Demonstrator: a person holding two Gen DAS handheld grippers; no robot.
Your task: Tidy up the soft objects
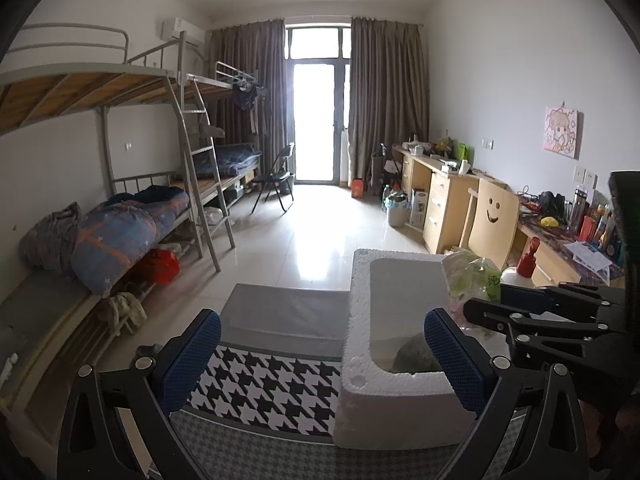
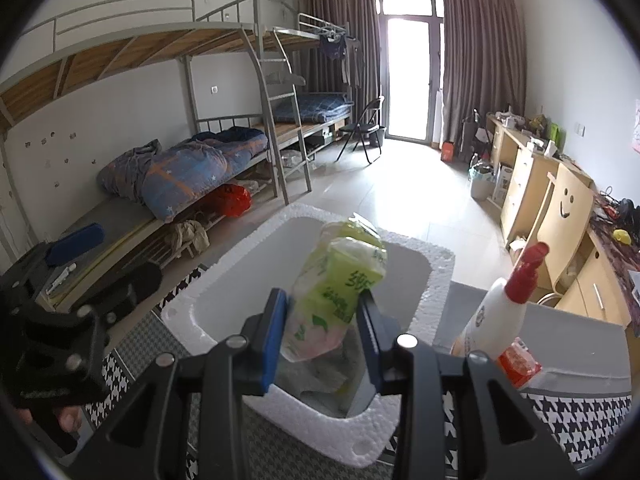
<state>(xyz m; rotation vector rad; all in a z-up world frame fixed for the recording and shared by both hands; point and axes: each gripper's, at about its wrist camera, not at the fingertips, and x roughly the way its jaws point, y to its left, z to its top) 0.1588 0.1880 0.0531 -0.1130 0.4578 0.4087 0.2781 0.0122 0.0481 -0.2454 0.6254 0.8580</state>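
Observation:
A white foam box [image 1: 360,344] [image 2: 224,292] sits on a houndstooth cloth [image 1: 272,392]. My right gripper [image 2: 322,336] is shut on a green and pink plastic tissue pack [image 2: 340,284] and holds it above the box opening; the pack also shows in the left wrist view [image 1: 472,276]. My left gripper [image 1: 320,352] is open and empty, its fingers straddling the box's near left wall. A grey soft object [image 1: 416,356] lies inside the box. Crumpled clear plastic [image 2: 320,380] lies in the box under the pack.
A white spray bottle with a red trigger [image 2: 504,312] stands right of the box. A grey pad [image 1: 284,308] lies beyond the cloth. Bunk beds with a blue quilt [image 1: 120,232] line the left wall, desks [image 1: 440,196] the right.

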